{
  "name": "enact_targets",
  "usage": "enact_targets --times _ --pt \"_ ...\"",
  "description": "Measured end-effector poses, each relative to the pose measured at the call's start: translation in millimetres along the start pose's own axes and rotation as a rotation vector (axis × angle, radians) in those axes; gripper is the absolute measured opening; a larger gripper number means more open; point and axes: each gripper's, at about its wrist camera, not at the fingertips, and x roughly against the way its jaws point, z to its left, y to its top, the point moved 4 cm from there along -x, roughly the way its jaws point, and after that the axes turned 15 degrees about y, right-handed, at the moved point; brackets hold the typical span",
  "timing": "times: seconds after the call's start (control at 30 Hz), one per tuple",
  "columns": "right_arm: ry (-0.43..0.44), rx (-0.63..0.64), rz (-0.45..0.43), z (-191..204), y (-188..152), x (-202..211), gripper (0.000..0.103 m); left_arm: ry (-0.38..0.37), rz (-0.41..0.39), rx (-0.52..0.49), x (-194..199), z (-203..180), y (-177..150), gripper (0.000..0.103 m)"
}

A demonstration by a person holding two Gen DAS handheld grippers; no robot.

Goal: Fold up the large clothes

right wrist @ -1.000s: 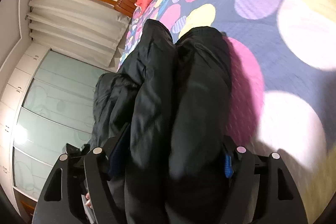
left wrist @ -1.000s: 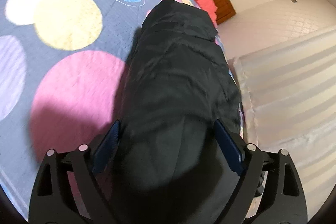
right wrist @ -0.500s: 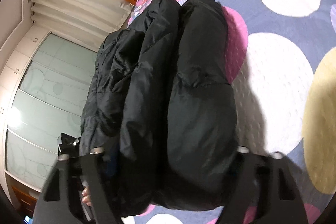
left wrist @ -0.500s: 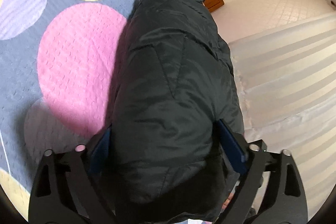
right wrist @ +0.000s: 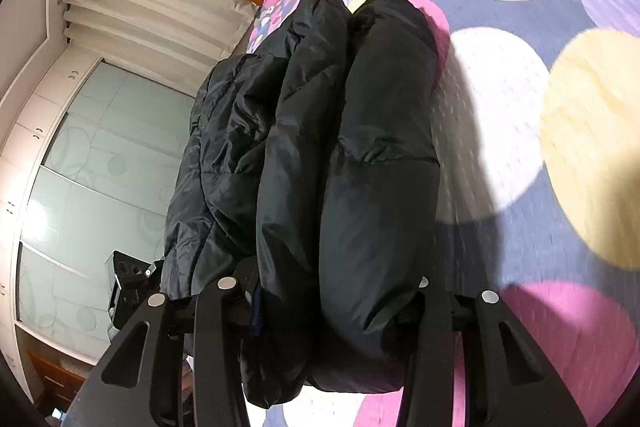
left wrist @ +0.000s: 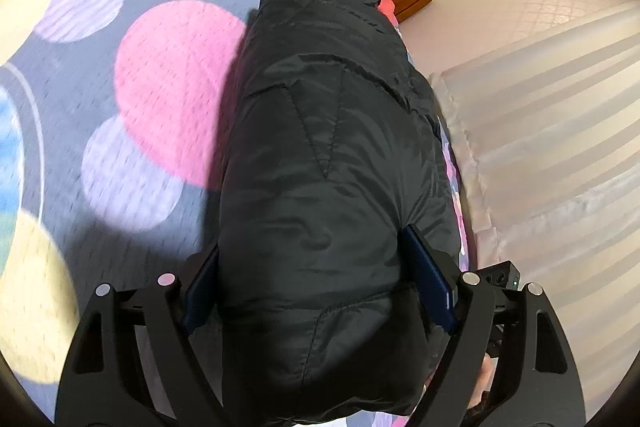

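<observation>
The black puffer jacket (left wrist: 320, 163) is bundled into thick layers over the polka-dot bedspread (left wrist: 120, 67) — the folding looks nearly done. The left gripper (left wrist: 316, 283) and right gripper (right wrist: 336, 291) each clench one end; it isn't laid flat yet.

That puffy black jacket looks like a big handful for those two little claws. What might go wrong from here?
1. The black jacket bulges thickly between the left gripper fingers, so the slick padded fabric could slip out.
2. In the right wrist view, the right gripper pinches only some layers; looser folds hang outside and may unfold.
3. The bundle lies near the bed edge, so a dropped part could slide off the bedspread.
</observation>
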Motion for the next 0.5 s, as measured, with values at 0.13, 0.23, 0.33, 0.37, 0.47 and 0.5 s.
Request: enact_targets --times 0.13,0.23,0.33,0.37,0.47,0.5 --pt "0.004 -0.018 -0.007 -7.7 13.7 -11.2 0.042 0.022 -0.009 -0.004 -2.3 4.7 -0.8 0.082" --pt "0.004 -0.022 -0.01 -13.9 18.6 -13.7 0.042 0.041 -0.017 -0.016 -4.1 5.6 0.6 0.083" --pt "0.01 -0.033 -0.015 -26.1 21.4 -14.5 0.042 0.051 -0.02 -0.022 -7.4 3.8 0.4 0.083" --pt "0.012 -0.034 -0.018 -27.5 22.6 -14.9 0.042 0.053 -0.021 -0.024 -7.6 2.7 -0.1 0.083" --pt "0.014 -0.032 -0.022 -31.2 21.9 -11.8 0.043 0.054 -0.022 -0.026 -6.3 4.4 -1.9 0.083" --pt "0.015 -0.033 -0.024 -31.6 21.7 -10.8 0.043 0.055 -0.023 -0.028 -4.5 6.2 -4.1 0.084"
